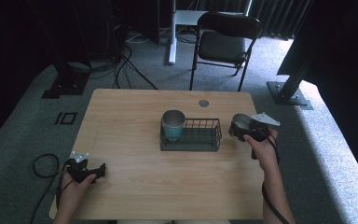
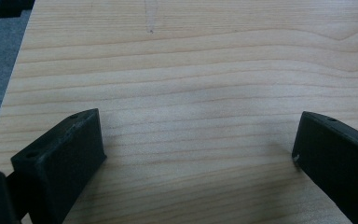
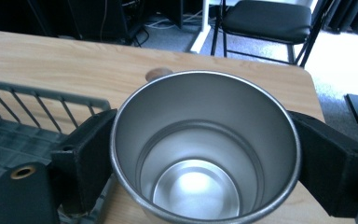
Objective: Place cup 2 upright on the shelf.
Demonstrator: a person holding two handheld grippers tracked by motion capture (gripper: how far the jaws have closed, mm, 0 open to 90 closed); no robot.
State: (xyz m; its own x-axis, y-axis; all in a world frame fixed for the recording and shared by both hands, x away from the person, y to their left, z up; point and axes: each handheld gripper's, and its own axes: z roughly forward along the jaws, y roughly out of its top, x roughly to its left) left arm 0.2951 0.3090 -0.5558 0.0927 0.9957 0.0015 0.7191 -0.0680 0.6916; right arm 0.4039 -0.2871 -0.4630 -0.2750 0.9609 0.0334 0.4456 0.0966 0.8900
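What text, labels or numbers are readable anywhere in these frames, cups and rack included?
None readable.
Steel cup held in the right gripper: bare metal, no marking.
Teal cup in the wire rack: no label visible.
Left gripper and table: no print, just wood grain.

A cup (image 1: pixel 173 124) stands in the rack's (image 1: pixel 200 140) left end.

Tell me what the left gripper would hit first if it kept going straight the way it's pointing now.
Probably nothing soon: the left gripper, jaws open, points right along bare table. The wire rack with the teal cup sits farther back, seemingly off that line, though depth is unclear.
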